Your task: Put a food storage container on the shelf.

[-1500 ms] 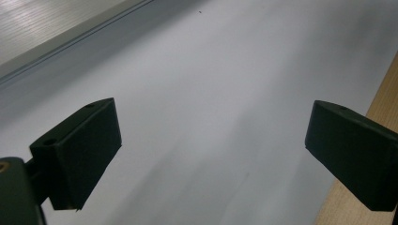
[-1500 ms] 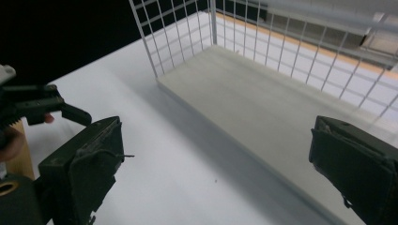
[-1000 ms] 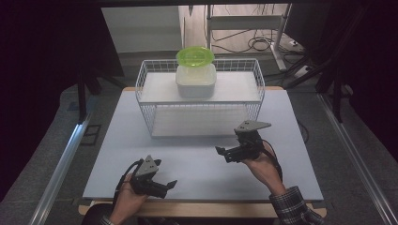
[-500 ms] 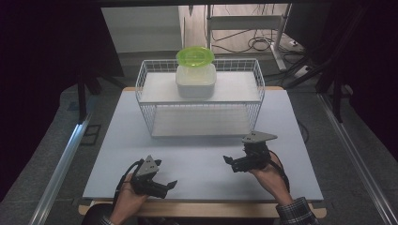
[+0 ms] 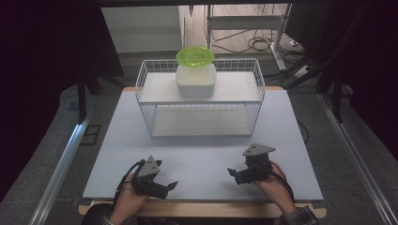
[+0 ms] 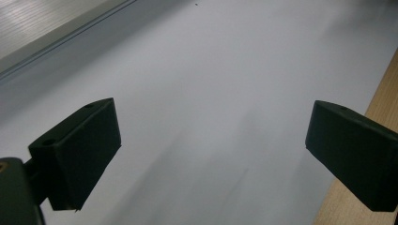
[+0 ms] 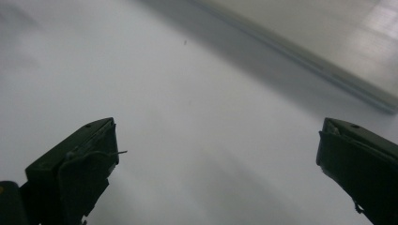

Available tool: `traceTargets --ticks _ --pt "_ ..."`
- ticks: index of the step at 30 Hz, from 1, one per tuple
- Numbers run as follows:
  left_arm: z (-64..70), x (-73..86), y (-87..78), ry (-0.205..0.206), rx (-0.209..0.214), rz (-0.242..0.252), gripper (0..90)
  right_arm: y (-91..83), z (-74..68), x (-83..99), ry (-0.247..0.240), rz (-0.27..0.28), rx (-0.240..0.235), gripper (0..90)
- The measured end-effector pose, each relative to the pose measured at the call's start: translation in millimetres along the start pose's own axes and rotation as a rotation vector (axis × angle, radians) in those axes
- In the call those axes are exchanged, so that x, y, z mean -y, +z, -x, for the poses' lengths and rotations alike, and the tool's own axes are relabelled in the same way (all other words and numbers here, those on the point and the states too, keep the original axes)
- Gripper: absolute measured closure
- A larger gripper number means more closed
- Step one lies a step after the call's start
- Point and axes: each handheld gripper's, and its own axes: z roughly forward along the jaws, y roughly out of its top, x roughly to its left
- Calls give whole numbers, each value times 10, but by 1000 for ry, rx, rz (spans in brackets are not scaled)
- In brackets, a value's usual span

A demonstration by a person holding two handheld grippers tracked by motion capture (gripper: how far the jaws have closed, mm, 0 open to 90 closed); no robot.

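Note:
A white tub with a green lid (image 5: 195, 70) stands on the upper shelf of a white wire rack (image 5: 200, 101) at the back of the pale table (image 5: 202, 154). My left gripper (image 5: 169, 188) rests low near the table's front edge, left of centre, held in a hand; its jaws stand wide apart over bare table in the left gripper view (image 6: 211, 145). My right gripper (image 5: 233, 174) sits at the front right, also open with nothing between its jaws (image 7: 216, 159). Both are well short of the rack.
The table's wooden front edge (image 5: 202, 208) runs just behind the hands. Metal floor rails (image 5: 61, 164) flank the table on both sides. Cables and a frame stand beyond the rack (image 5: 253, 33).
My right gripper has drawn back toward the front edge and sunk lower onto the table. The left gripper has stayed where it was.

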Motion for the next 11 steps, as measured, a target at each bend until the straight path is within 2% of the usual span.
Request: traceTargets --ticks 6,11 --pt "-1 3 5 1 2 -3 33 51 -16 132 0 -56 -7 0" --pt "-1 -3 9 0 1 -3 33 72 0 150 4 -59 0 0"
